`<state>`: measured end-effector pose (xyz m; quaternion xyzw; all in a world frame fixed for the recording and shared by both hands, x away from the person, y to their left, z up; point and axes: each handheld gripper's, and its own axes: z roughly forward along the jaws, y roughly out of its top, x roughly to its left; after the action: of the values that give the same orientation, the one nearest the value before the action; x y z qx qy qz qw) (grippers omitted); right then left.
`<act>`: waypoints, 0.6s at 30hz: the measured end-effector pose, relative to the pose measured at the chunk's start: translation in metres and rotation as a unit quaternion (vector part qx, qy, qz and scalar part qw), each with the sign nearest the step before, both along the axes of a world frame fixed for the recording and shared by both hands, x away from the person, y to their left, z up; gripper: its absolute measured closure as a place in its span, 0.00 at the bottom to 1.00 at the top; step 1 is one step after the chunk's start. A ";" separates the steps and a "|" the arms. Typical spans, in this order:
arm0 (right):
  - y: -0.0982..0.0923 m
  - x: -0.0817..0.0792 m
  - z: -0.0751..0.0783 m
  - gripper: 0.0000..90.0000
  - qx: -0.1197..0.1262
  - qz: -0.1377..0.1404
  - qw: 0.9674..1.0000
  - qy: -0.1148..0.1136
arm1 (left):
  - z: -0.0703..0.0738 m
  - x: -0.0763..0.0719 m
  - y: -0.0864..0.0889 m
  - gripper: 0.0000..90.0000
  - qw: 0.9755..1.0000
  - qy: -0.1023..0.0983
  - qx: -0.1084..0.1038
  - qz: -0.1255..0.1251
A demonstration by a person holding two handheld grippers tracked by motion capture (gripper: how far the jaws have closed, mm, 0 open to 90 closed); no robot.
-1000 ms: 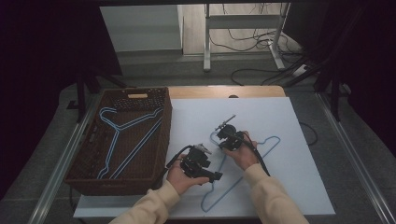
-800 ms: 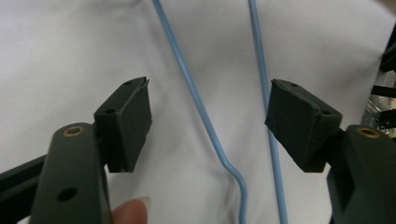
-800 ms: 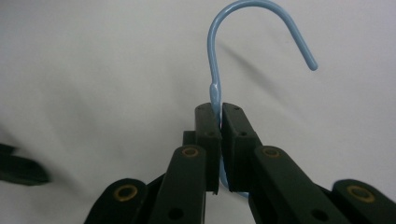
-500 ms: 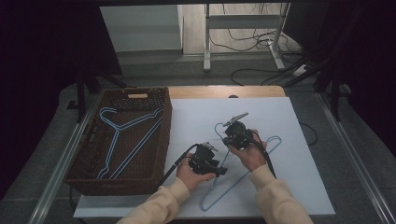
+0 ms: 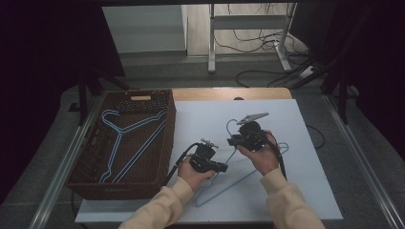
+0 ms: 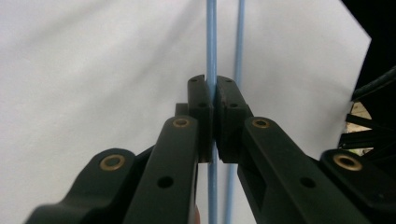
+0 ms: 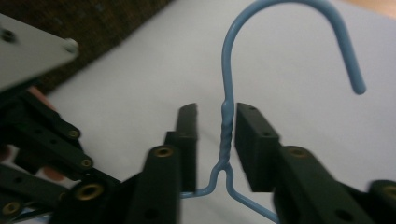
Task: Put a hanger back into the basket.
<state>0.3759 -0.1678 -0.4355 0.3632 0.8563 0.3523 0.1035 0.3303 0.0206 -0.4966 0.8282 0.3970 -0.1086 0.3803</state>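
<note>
The white sheet [image 5: 305, 191] lies bare to the right of and beyond the right gripper [image 5: 232, 141], giving open passage there. Left of the left gripper [image 5: 223, 167], the tall wall of the basket [image 5: 169, 143] blocks level travel; entry to it is from above, where two hangers [image 5: 119, 143] lie flat on its floor. Between the two grippers the gap is narrow, and the blue hanger [image 5: 248, 176] crosses it, its wire pinched in the left gripper's jaws, its twisted neck [image 7: 225, 135] standing loose between the right gripper's parted pads. The person's sleeves [image 5: 162, 210] close off the near edge. Cables trail from both grippers toward the person.
</note>
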 end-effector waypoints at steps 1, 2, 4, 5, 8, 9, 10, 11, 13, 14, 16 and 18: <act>-0.003 -0.002 0.004 0.71 0.014 0.002 1.000 -0.005 | 0.002 0.000 0.001 0.96 1.000 0.002 -0.005 0.001; -0.007 -0.004 0.007 0.66 0.028 0.004 1.000 -0.010 | 0.005 -0.001 0.002 0.96 1.000 0.004 -0.012 0.000; -0.018 -0.009 0.015 0.58 0.059 0.001 0.998 -0.023 | 0.010 -0.002 0.005 0.96 1.000 0.006 -0.026 0.003; -0.021 -0.011 0.017 0.55 0.067 0.001 0.997 -0.027 | 0.013 -0.003 0.007 0.96 0.999 0.006 -0.032 0.001; -0.040 -0.023 0.024 0.47 0.091 -0.002 0.995 -0.048 | 0.026 -0.007 0.013 0.96 0.999 -0.001 -0.051 0.001; -0.046 -0.027 0.024 0.45 0.097 -0.005 0.994 -0.052 | 0.029 -0.007 0.015 0.96 0.998 -0.004 -0.055 0.000; -0.051 -0.030 0.024 0.44 0.102 -0.005 0.993 -0.055 | 0.035 -0.009 0.017 0.96 0.998 -0.009 -0.059 0.000; -0.059 -0.034 0.023 0.43 0.109 -0.007 0.992 -0.059 | 0.040 -0.009 0.019 0.96 0.998 -0.014 -0.062 0.002; -0.068 -0.038 0.021 0.41 0.114 -0.007 0.992 -0.062 | 0.048 -0.010 0.022 0.96 0.998 -0.018 -0.068 -0.002; -0.073 -0.040 0.020 0.39 0.117 -0.010 0.991 -0.064 | 0.051 -0.011 0.023 0.96 0.997 -0.021 -0.070 -0.002; -0.081 -0.043 0.016 0.38 0.120 -0.012 0.990 -0.070 | 0.058 -0.011 0.025 0.96 0.997 -0.026 -0.076 -0.004; -0.086 -0.046 0.015 0.35 0.120 -0.011 0.990 -0.072 | 0.065 -0.012 0.027 0.96 0.996 -0.032 -0.080 -0.006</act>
<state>0.3299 -0.2541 -0.4207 0.3556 0.7939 0.4772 0.1245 0.3183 0.0474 -0.4321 0.8008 0.3693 -0.1156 0.4572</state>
